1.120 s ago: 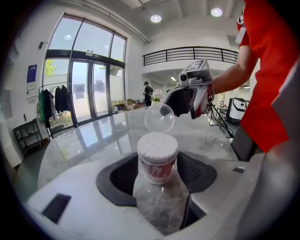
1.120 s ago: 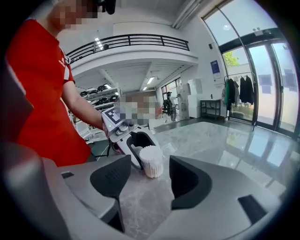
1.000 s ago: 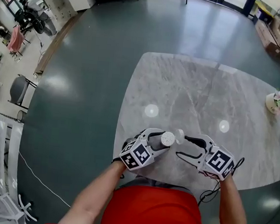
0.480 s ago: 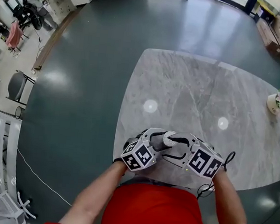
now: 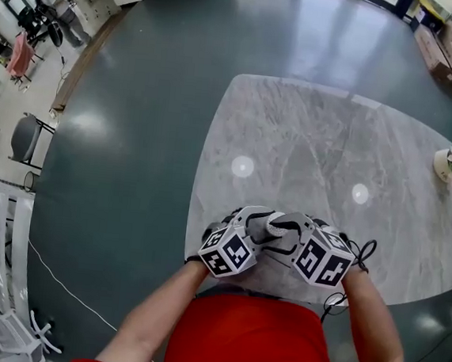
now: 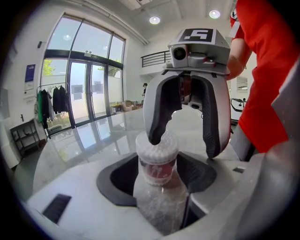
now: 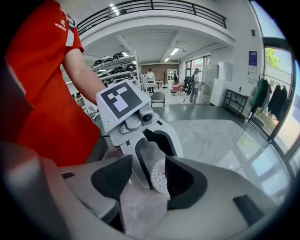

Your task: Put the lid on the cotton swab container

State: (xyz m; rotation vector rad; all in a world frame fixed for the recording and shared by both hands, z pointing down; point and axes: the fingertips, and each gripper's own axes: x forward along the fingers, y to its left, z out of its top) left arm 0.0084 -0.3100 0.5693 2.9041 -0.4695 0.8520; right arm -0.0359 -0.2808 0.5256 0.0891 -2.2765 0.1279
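Container was pinched in left gripper as anchor. Right gripper's spread jaws, just closing, straddled its top: capping, I judged.

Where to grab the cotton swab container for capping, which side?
Take the cotton swab container across its round side wall at the red label, jaws coming from the side. It's a standing cylinder; that keeps the swab-filled top free, as the left gripper holds it.

Nothing is legible: the cotton swab container label and the wall sign are blurred.
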